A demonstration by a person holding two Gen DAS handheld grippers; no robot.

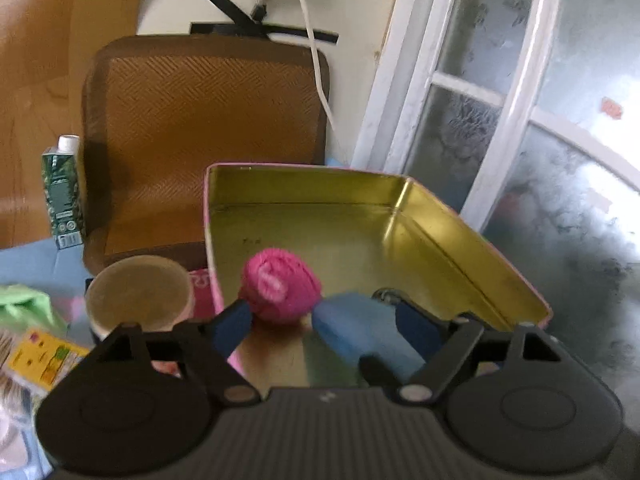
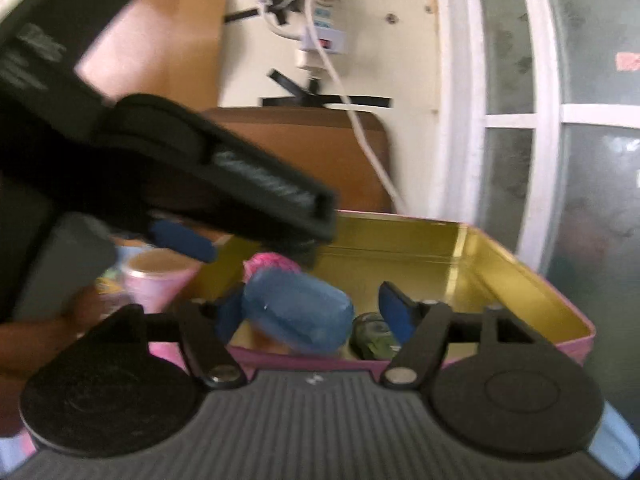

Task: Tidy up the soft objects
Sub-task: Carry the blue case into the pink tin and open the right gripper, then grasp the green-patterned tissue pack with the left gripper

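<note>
**Both grippers over the open tin, soft items inside**

Left wrist view: you are holding the left gripper [image 1: 324, 326] over the near edge of the gold-lined tin [image 1: 440, 216], jaws standing apart. The pink rolled soft ball [image 1: 280, 290] is sitting on the tin floor, just beside the left blue pad; whether the pad is touching it, cannot tell. The blue soft roll [image 1: 360, 332] is lying between the pads, nearer the right one, blurred, no clamping seen. Left of the tin a paper cup [image 1: 138, 294] is standing, a green carton [image 1: 64, 192] behind it, a brown woven chair back [image 1: 208, 136] farther off.

Right wrist view: you are keeping the right gripper [image 2: 316, 312] at the tin's pink front wall [image 2: 312, 360], jaws apart. The blue roll [image 2: 298, 310] is lying against the left pad, clear of the right one. A small green item [image 2: 374, 340] is lying in the tin beside it, too blurred to identify. The pink ball [image 2: 272, 264] is sitting behind the roll. The left gripper [image 2: 188, 240] is crossing in from the upper left, over the tin's left side.
</note>
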